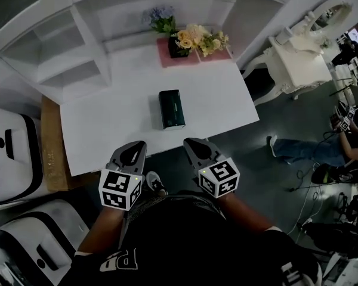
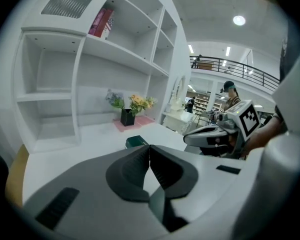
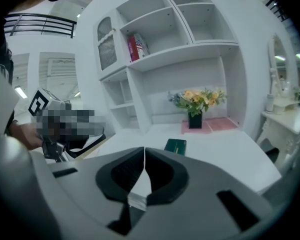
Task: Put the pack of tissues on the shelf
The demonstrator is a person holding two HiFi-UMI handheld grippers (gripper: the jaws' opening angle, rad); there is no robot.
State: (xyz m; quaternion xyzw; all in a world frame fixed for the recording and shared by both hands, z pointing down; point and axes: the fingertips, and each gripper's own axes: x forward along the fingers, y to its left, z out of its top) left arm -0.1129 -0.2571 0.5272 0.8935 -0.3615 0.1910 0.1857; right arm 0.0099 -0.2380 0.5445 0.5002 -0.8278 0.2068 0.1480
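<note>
Right now both grippers hang just short of the worktop's (image 1: 107, 136) near edge, nothing in either: left gripper (image 1: 136, 148) has its jaws pressed together, right gripper (image 1: 194, 145) likewise. Pack of tissues (image 1: 172, 108) lies flat mid-worktop, ahead of and between the two, apart from the flower vase (image 1: 179, 45) at the back. Step in hand is prob. the approach. To do it well: spread one gripper's jaws before reaching the pack, come in low, pinch across its narrow width squarely, then lift clear before heading for the shelf (image 1: 77, 70) at left.
</note>
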